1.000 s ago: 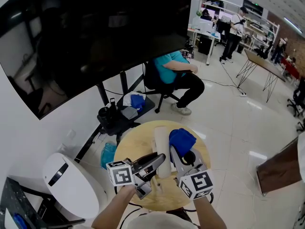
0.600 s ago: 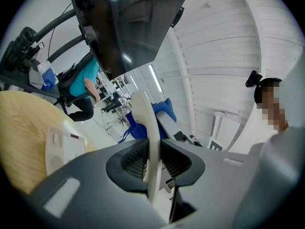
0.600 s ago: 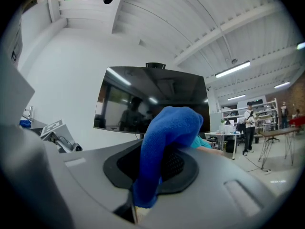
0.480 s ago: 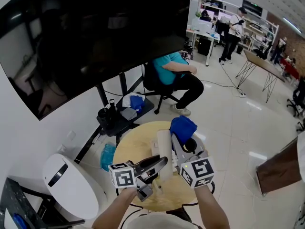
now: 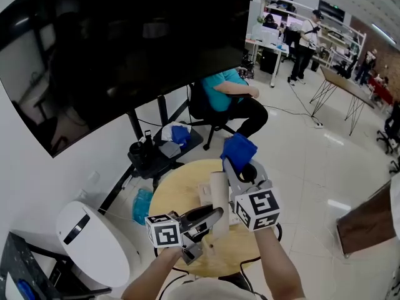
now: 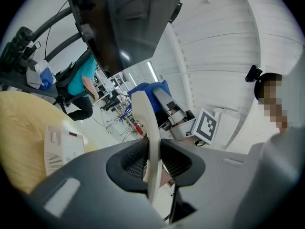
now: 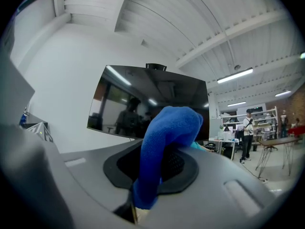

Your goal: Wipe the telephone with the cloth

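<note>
In the head view my left gripper is shut on the cream telephone handset and holds it upright over the round wooden table. The telephone base lies on the table just behind it. My right gripper is raised to the right of the handset, shut on a blue cloth that bulges past the handset's top end. The left gripper view shows the handset clamped between the jaws, the base at the left and the cloth behind. In the right gripper view the cloth fills the jaws.
A big black screen on a stand rises behind the table. A white rounded machine stands at the lower left. A person in a teal shirt sits beyond the table. A pale blue bag lies on the floor.
My right gripper has lifted the blue cloth up and away along the handset, from beside its middle to past its top. The left gripper and handset have stayed nearly still.
</note>
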Demonstrator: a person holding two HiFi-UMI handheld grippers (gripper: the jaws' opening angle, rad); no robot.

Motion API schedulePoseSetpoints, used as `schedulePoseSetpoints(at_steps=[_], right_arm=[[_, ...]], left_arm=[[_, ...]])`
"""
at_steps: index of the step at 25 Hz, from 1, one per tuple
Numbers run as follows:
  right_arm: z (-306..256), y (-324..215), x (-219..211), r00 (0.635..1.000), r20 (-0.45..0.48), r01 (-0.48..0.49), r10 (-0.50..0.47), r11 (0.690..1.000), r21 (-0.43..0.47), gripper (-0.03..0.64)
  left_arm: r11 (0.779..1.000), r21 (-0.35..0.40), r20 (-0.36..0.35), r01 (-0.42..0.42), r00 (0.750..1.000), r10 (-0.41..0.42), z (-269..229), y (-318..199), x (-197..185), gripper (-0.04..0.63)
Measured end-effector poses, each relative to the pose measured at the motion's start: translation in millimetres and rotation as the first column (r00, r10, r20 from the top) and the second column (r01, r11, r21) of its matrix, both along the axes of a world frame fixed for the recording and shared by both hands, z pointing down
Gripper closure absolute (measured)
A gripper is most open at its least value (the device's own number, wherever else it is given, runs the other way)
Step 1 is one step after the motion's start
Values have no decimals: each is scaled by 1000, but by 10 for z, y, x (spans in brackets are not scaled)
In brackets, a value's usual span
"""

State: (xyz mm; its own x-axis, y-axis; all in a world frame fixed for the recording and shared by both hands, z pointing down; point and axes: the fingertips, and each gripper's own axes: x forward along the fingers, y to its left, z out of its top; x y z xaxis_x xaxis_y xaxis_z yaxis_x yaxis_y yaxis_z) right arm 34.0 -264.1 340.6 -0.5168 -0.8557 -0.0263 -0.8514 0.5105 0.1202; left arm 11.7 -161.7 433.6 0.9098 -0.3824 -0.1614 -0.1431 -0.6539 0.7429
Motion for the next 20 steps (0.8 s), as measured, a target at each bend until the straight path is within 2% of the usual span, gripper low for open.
schedulePoseSetpoints(at_steps=[16, 20], right_arm=[[-175, -33, -262, 996, -72, 50, -47, 998, 32, 556], [-195, 14, -347, 994, -75, 80, -78, 996, 30, 556]], left_arm=[[1000, 26, 56, -4, 998, 2, 35, 16, 50, 517], [999, 52, 115, -8, 993, 2, 86, 6, 88, 517]])
